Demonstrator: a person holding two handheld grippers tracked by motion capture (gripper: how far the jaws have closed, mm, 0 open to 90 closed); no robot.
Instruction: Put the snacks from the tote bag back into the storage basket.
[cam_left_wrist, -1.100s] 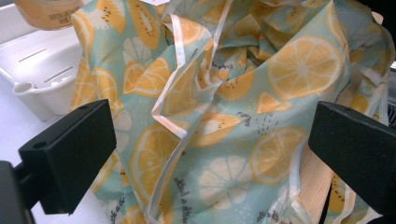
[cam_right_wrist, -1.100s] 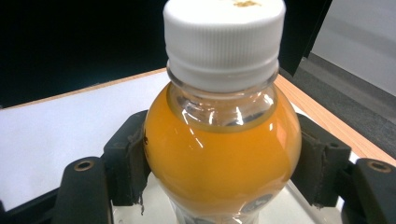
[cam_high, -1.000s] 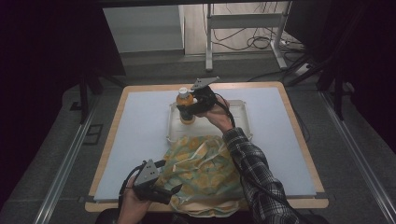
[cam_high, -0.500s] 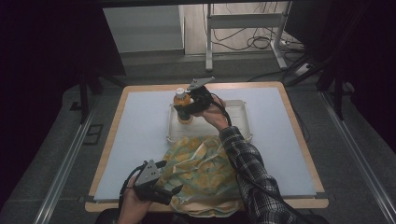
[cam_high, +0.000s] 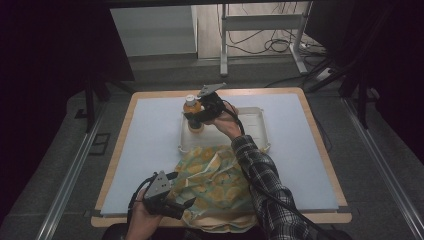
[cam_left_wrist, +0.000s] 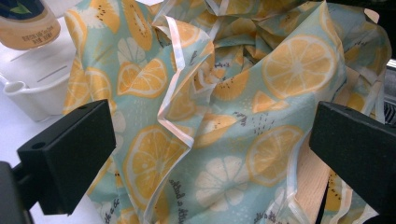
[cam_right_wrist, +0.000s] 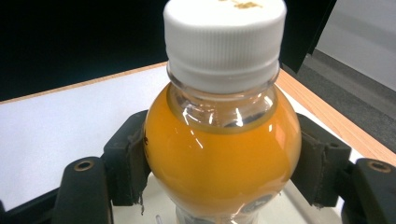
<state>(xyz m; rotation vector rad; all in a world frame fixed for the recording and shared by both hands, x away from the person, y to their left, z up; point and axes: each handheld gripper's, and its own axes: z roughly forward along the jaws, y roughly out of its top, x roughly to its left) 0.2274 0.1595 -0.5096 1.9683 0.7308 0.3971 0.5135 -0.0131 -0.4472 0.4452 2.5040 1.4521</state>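
An upright bottle of orange juice (cam_high: 191, 111) with a white cap (cam_right_wrist: 224, 35) is over the left end of a white tray (cam_high: 250, 131). My right gripper (cam_high: 198, 117) is shut on the bottle's body (cam_right_wrist: 222, 149), one pad (cam_right_wrist: 127, 161) pressed on each side. Whether the bottle rests on the tray I cannot tell. A crumpled teal cloth bag with a lemon print (cam_high: 215, 182) lies at the table's near edge, overlapping the tray's front. My left gripper (cam_high: 186, 205) is at the bag's near left edge, its jaws wide open, with the bag's cloth (cam_left_wrist: 210, 116) just ahead of them.
The table (cam_high: 150, 145) has a pale blue mat and a wooden rim. Bare mat lies left and right of the tray. A metal stand (cam_high: 260, 30) and cables stand on the floor beyond the far edge. The sleeve of the right arm (cam_high: 260, 175) crosses over the bag.
The right gripper and its bottle have shifted slightly to the left over the tray. The left gripper and the bag have stayed put.
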